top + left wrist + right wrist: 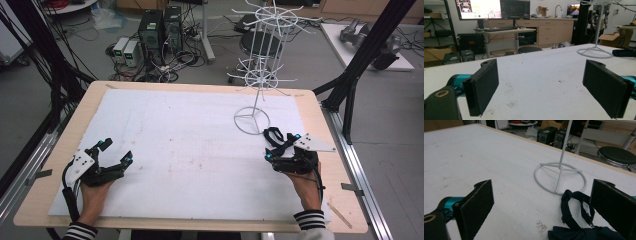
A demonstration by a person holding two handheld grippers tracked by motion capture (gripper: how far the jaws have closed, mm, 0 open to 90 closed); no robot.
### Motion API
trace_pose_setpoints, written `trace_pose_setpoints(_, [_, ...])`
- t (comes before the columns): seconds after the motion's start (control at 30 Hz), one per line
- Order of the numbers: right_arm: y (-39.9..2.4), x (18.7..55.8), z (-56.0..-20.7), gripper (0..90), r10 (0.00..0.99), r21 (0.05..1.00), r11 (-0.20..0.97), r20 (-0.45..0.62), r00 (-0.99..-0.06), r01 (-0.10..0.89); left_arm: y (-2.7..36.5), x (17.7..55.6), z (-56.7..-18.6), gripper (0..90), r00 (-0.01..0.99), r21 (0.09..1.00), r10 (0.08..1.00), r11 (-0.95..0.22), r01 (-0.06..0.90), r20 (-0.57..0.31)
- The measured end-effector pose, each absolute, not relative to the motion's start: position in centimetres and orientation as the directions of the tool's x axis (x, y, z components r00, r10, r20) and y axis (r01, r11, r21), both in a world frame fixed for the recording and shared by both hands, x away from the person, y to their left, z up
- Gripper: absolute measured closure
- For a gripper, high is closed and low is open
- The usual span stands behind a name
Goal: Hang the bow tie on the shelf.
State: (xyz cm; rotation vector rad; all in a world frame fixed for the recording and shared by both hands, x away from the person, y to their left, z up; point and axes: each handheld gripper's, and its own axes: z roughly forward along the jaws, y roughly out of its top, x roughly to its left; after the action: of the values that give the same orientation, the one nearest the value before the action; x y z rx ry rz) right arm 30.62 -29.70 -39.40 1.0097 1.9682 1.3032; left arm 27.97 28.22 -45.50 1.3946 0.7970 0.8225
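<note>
Strap (576, 220) just before rack base (560, 178)

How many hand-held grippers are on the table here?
2: the left hand-held gripper sits at the table's near left, jaws open; the right hand-held gripper sits near right, jaws open, beside the dark strap.

A lab: computer towers (160, 30), cables on floor, monitors (492, 8)

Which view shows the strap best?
The right gripper view: the dark strap lies close, loops and clip clear, between the open right gripper jaws, by the rack base. The high view shows it small at that gripper; the left gripper view shows a dark sliver at right.
</note>
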Motion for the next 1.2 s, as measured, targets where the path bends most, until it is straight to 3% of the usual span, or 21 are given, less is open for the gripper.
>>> trace_pose_setpoints(0.17, [-30.0,31.5,-39.0,14.1,0.819,0.912,0.283,-0.069,-0.569,0.298,28.2,28.0,-45.5,13.8,0.503,1.000,0.864,0.005,-0.021,0.006])
trace_pose_setpoints(0.73, [-29.5,35.4,-38.7,16.6,0.800,0.778,0.414,-0.064,-0.596,0.472,28.2,28.0,-45.5,13.8,0.502,1.000,0.865,0.006,-0.020,0.004])
trace_pose_setpoints(0.97, [-28.9,36.9,-38.8,29.2,0.786,0.704,0.478,-0.075,-0.614,0.525,28.2,28.0,-45.5,13.7,0.502,1.000,0.865,0.007,-0.019,0.004])
trace_pose_setpoints(1.2, [-29.3,37.8,-39.4,34.9,0.800,0.666,0.484,-0.074,-0.595,0.568,28.2,28.0,-45.5,13.8,0.504,1.000,0.864,0.009,-0.019,0.001])
